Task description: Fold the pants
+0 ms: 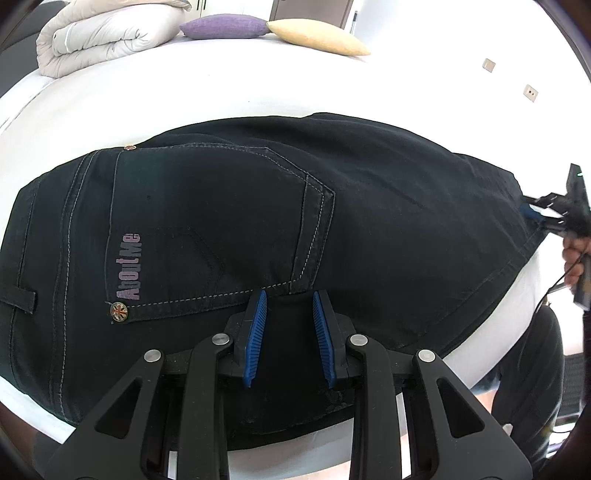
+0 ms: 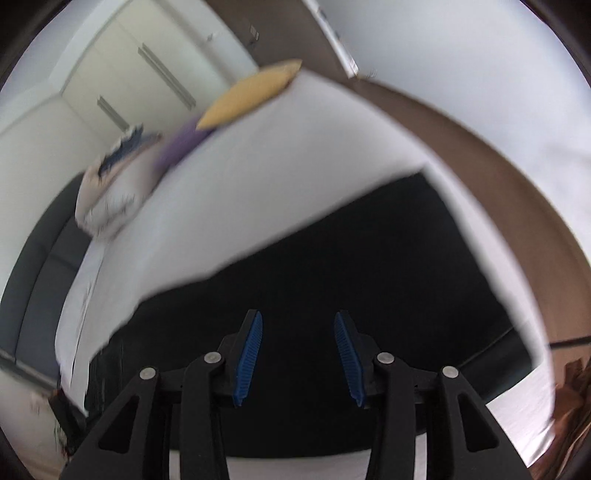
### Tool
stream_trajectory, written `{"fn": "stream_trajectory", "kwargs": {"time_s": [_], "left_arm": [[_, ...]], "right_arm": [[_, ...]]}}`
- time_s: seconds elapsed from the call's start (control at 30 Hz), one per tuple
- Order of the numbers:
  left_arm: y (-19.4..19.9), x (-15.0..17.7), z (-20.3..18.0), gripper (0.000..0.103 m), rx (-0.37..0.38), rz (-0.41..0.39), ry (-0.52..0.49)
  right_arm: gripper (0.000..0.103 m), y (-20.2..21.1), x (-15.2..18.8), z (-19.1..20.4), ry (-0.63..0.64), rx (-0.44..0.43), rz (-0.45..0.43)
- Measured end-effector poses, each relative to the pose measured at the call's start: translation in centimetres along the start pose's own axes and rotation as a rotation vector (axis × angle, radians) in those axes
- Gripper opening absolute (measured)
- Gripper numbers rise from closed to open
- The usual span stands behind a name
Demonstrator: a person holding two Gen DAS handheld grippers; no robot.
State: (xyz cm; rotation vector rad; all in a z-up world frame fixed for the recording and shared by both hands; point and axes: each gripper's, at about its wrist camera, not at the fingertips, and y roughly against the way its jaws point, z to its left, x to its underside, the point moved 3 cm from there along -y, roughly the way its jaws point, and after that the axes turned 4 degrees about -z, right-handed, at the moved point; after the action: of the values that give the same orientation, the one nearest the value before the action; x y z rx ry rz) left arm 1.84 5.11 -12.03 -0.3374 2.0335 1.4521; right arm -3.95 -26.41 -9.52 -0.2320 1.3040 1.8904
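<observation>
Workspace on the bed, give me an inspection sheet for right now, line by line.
Surface: white bed sheet, smooth.
Job's things: black pants lying flat, back pocket up.
Clutter: folded duvet, purple pillow and yellow pillow at the far end.
Grippers: left gripper open, over the pants; right gripper open, over the pants; that view is blurred.
Cables: thin black cable hanging by the person's hand.
Surroundings: white wall with sockets, wardrobe doors.
</observation>
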Motion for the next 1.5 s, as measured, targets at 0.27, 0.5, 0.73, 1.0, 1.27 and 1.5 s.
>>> {"fn": "stream_trajectory", "kwargs": {"time_s": [0.27, 0.5, 0.73, 1.0, 1.27, 1.5], "left_arm": [[0.3, 0.1, 1.1, 0.025, 0.023, -0.019, 0.037], [1.4, 0.4, 1.9, 0.025, 0.027, -0.024, 0.069], [2.4, -1.3, 0.1, 0.025, 0.046, -0.073, 0.027], [3.1, 2.9, 1.5, 0.025, 0.053, -0.042, 0.053], [6.9, 4.7, 3.4, 0.025, 0.054, -0.086, 0.094], [6.5, -2.6, 1.4, 0.025, 0.068, -0.173, 0.013]], "right_arm": [[0.0, -3.8, -6.3, -2.7, 0.047, 0.191, -0.06], [0.0, -2.4, -9.3, -4.1, -0.012, 0.333, -0.16], [0.021, 2.0, 0.8, 6.9, 0.076, -0.097, -0.158], [0.0, -4.6, 8.6, 9.2, -0.004, -0.179, 0.021], [0.0, -0.3, 3.5, 0.6, -0.223, 0.056, -0.189], [0.049, 2.6, 4.7, 3.6, -0.175, -0.053, -0.255]]}}
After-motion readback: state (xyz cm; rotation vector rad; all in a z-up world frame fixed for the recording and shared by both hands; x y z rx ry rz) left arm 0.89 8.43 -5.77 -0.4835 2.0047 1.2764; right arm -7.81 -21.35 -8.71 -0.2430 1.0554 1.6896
